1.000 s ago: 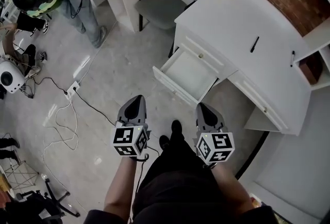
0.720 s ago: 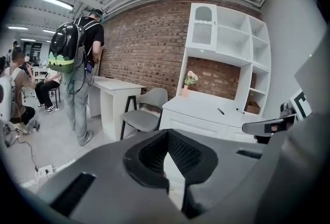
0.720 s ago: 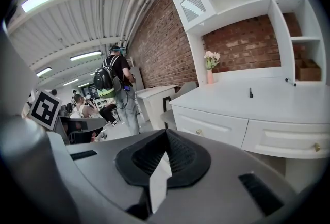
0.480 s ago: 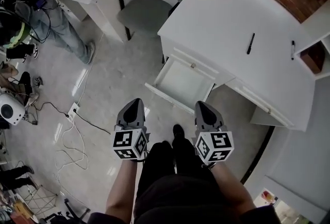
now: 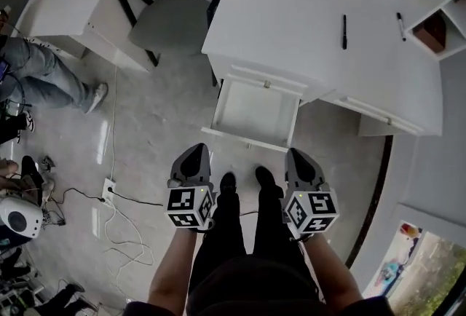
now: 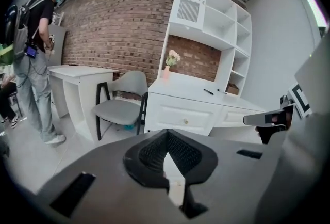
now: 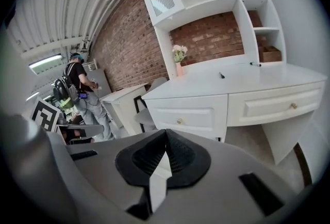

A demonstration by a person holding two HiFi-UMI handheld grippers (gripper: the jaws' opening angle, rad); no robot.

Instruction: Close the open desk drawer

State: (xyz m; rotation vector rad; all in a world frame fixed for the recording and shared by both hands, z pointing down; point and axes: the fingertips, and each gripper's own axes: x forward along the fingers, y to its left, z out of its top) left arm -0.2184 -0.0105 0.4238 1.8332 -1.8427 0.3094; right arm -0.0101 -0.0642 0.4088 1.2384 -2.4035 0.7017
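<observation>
I'm standing square to the white desk [image 5: 291,16], and its drawer [image 5: 255,109] sits pulled out toward my feet, its white inside bare as far as I can see. My left claw [image 5: 194,156] and right claw [image 5: 298,160] hover side by side, just short of the drawer front. Both have their jaws pinched together, gripping nothing.

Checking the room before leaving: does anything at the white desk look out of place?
Yes. The white desk drawer stands pulled out and empty, while the neighbouring white drawer is shut. A black pen and a second black pen lie loose on the white desktop.
</observation>
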